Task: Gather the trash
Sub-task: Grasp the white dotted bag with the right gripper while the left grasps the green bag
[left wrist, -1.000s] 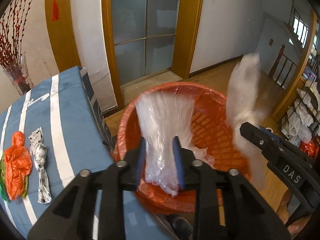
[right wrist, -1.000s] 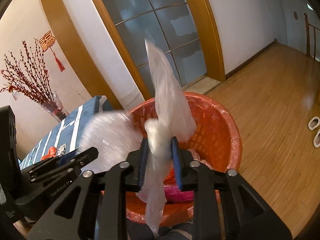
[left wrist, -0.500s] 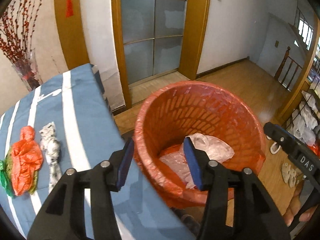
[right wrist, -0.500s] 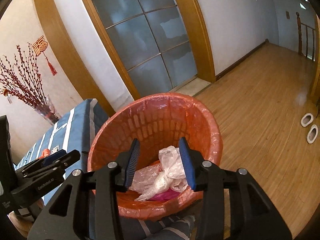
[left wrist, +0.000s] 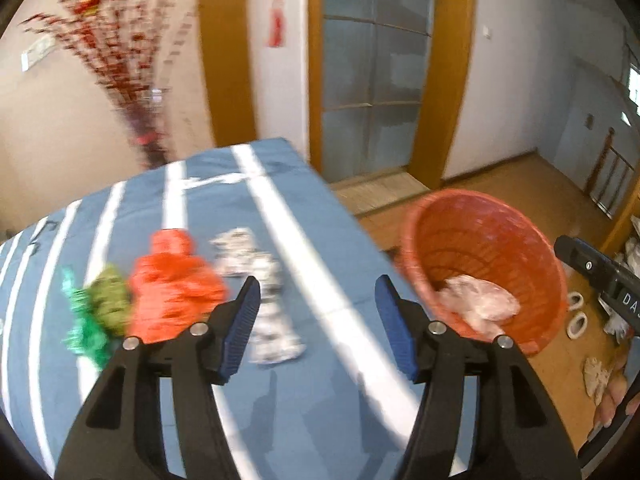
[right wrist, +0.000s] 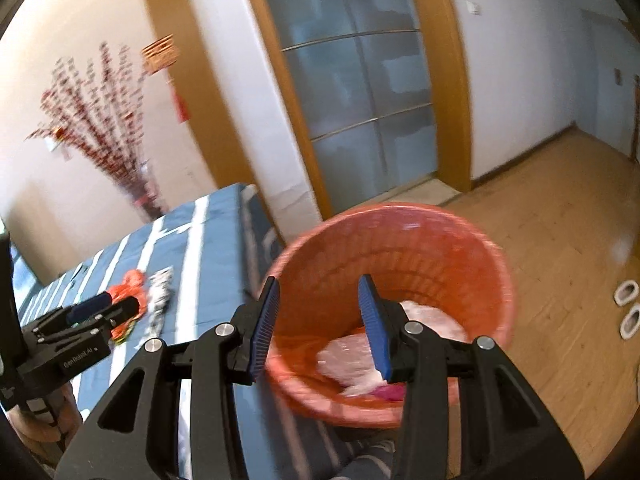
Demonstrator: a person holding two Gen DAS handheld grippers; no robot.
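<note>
An orange trash basket (left wrist: 500, 240) (right wrist: 400, 248) stands on the floor beside the table, with clear plastic bags (left wrist: 478, 300) (right wrist: 352, 356) inside. On the blue striped tablecloth (left wrist: 280, 400) lie an orange bag (left wrist: 172, 284), a white patterned bag (left wrist: 260, 280) and a green bag (left wrist: 92, 308). My left gripper (left wrist: 318, 320) is open and empty above the table, just in front of the white bag. My right gripper (right wrist: 318, 324) is open and empty over the basket's near rim. The left gripper also shows in the right wrist view (right wrist: 104, 308).
A vase of red branches (left wrist: 148, 132) stands at the table's far edge. A glass door with a wooden frame (right wrist: 360, 100) is behind the basket. Slippers (right wrist: 628, 308) lie on the wooden floor to the right.
Both grippers let go of clear plastic bags, which fell into the basket, and opened wide. The left gripper has swung left from the basket to over the table.
</note>
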